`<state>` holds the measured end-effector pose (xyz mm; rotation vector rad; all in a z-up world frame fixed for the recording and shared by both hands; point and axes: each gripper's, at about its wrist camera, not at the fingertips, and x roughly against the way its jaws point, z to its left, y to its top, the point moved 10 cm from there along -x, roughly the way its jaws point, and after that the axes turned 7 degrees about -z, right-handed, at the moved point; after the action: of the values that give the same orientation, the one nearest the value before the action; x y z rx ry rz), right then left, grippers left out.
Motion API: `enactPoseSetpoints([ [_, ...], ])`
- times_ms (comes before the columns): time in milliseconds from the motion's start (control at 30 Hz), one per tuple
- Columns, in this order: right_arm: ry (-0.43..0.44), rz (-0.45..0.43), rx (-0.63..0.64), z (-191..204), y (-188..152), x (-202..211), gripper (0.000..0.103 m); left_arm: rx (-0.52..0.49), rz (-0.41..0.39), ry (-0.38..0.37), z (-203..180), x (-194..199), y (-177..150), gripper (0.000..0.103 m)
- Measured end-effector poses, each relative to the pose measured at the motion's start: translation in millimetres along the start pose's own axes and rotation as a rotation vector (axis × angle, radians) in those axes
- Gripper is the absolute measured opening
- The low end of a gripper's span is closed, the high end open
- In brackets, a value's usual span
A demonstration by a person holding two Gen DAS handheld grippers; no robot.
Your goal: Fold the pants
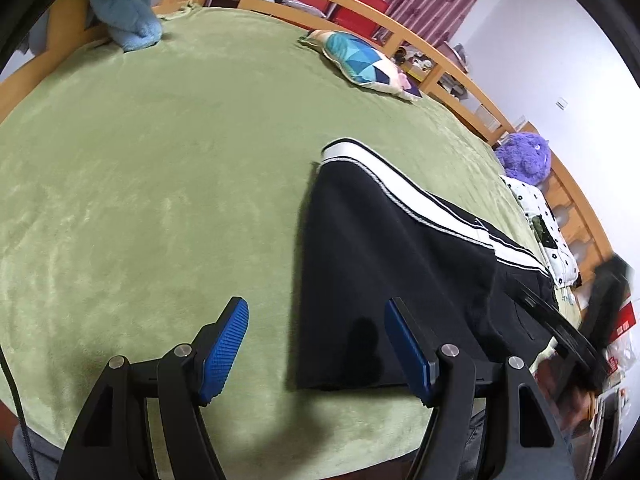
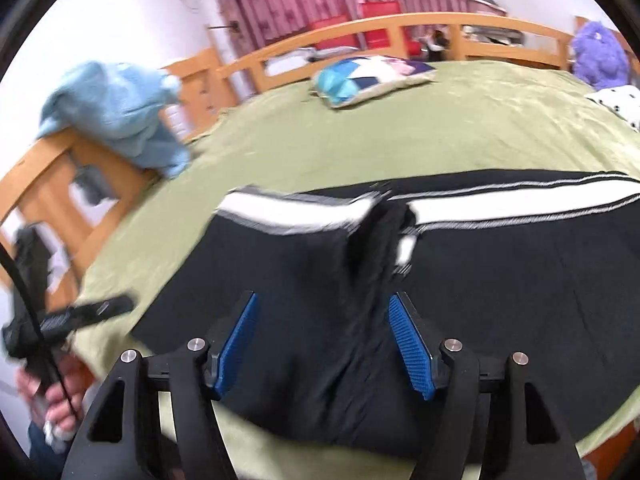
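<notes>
Black track pants (image 2: 460, 300) with white side stripes lie on the green blanket (image 1: 160, 180). Left gripper (image 1: 316, 344) and right gripper (image 2: 324, 340) both hover spread wide, holding nothing.

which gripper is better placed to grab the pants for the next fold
Right. The right gripper is open directly over the black pants. The left gripper is open too, mostly over the green blanket by their edge.
</notes>
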<state>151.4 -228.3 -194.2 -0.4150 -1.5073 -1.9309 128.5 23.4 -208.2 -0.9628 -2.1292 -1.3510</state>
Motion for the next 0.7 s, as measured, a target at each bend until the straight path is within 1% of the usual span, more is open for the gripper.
enactPoseSetpoints([
  [67, -0.042, 0.040, -0.028, -16.1, 1.5, -27.8, 0.066, 0.005, 0.000, 0.011, 8.9, 2.8, -1.1, 0.068],
  [133, -0.046, 0.136, -0.082, -31.1, -8.9, -60.2, 0.066, 0.014, -0.002, 0.029, 16.9, 5.3, -3.4, 0.068],
  [167, -0.038, 0.182, -0.111, -34.9, -15.9, -75.2, 0.069, 0.020, -0.004, 0.034, 20.5, 6.1, -4.4, 0.068],
  [200, -0.035, 0.201, -0.126, -37.0, -21.1, -84.4, 0.069, 0.028, -0.005, 0.036, 23.5, 6.4, -5.1, 0.068],
  [233, -0.038, 0.183, -0.105, -32.0, -16.9, -87.0, 0.069, 0.038, -0.004, 0.036, 26.3, 5.7, -5.7, 0.068],
  [267, -0.033, 0.173, -0.068, -26.1, -13.0, -87.6, 0.061, 0.050, -0.001, 0.036, 28.5, 3.9, -6.2, 0.068],
  [300, -0.035, 0.180, -0.021, -19.7, -13.3, -86.7, 0.049, 0.058, 0.002, 0.033, 29.3, 2.3, -6.3, 0.068],
  [333, -0.044, 0.181, 0.019, -15.8, -13.6, -85.1, 0.025, 0.070, 0.006, 0.027, 27.9, -0.1, -5.7, 0.068],
  [367, -0.029, 0.184, 0.047, -10.8, -12.6, -84.0, 0.019, 0.072, 0.007, 0.021, 25.2, -0.9, -5.2, 0.068],
  [400, -0.003, 0.190, 0.060, -8.5, -7.0, -82.7, 0.017, 0.069, 0.007, 0.017, 23.6, -0.6, -5.1, 0.068],
  [433, 0.006, 0.172, 0.064, -9.4, 1.2, -75.1, 0.015, 0.054, 0.003, 0.011, 17.4, 0.4, -4.1, 0.068],
  [467, 0.022, 0.102, 0.036, -13.2, 19.8, -58.6, 0.015, 0.039, 0.000, 0.010, 12.9, 1.1, -2.9, 0.068],
  [500, 0.028, 0.052, 0.009, -18.4, 34.2, -50.1, 0.015, 0.017, -0.005, 0.006, 6.6, 2.6, -2.4, 0.068],
  [533, 0.015, 0.006, -0.018, -27.6, 46.6, -37.3, 0.015, 0.000, -0.008, 0.001, 1.3, 4.4, -2.7, 0.068],
  [567, -0.011, -0.021, -0.041, -39.6, 55.7, -28.4, 0.016, -0.010, -0.011, -0.004, -2.5, 6.0, -2.5, 0.068],
  [600, -0.045, -0.025, -0.060, -53.2, 58.8, -26.4, 0.018, -0.017, -0.016, -0.009, -6.0, 7.7, -1.9, 0.068],
  [633, -0.071, 0.009, -0.078, -66.5, 53.6, -31.0, 0.031, -0.021, -0.022, -0.015, -9.5, 9.6, -1.5, 0.068],
  [667, -0.084, 0.061, -0.098, -75.8, 44.0, -39.5, 0.039, -0.023, -0.028, -0.019, -12.7, 12.0, -1.8, 0.068],
  [700, -0.099, 0.131, -0.126, -86.8, 27.2, -51.9, 0.040, -0.023, -0.031, -0.021, -13.9, 13.6, -1.7, 0.068],
])
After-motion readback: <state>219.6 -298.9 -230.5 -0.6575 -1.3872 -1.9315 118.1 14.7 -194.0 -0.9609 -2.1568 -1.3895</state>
